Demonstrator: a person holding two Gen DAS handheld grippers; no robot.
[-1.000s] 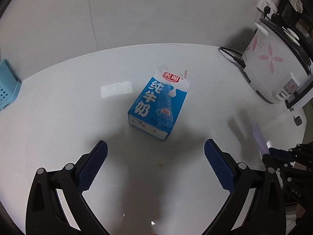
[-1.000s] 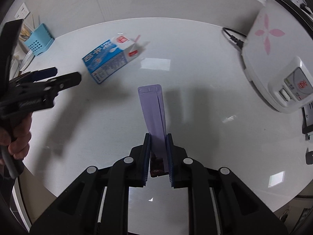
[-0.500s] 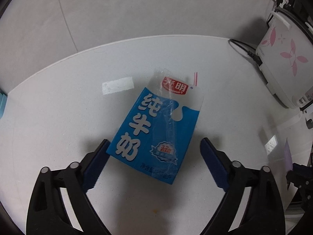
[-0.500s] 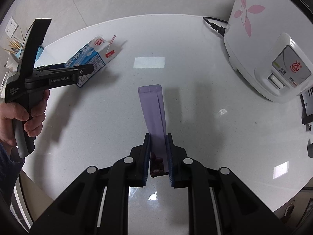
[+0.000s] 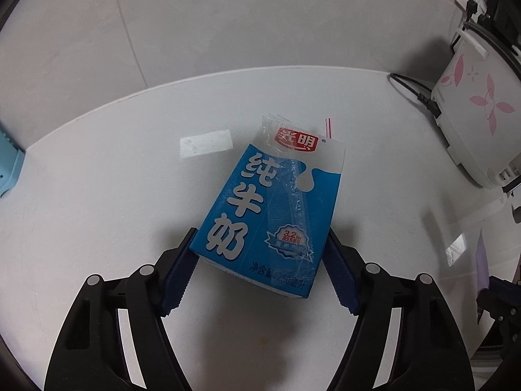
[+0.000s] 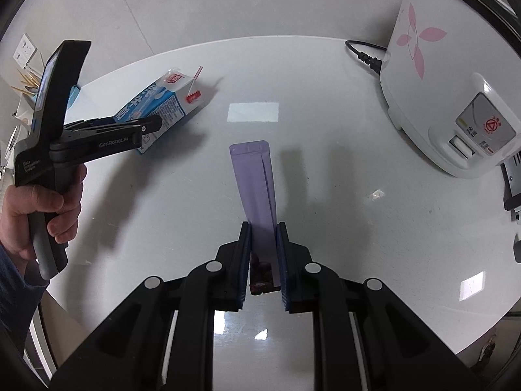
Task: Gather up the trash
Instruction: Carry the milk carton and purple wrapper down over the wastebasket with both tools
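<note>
A blue and white milk carton (image 5: 273, 208) with a straw lies on the white round table (image 5: 97, 195). My left gripper (image 5: 260, 260) has closed on the carton's near end, one blue pad against each side. In the right wrist view the carton (image 6: 162, 104) lies at the far left with the left gripper (image 6: 107, 137) on it. My right gripper (image 6: 263, 244) is shut on a flat purple wrapper (image 6: 255, 189) that sticks out forward above the table.
A white rice cooker (image 6: 436, 97) with pink flowers stands at the right, its black cord (image 6: 364, 55) trailing on the table. A light blue basket (image 5: 8, 166) sits at the far left edge. The wall rises behind the table.
My left gripper moved forward around the milk carton and its jaws closed onto it. My right gripper kept hold of the purple wrapper and shifted slightly.
</note>
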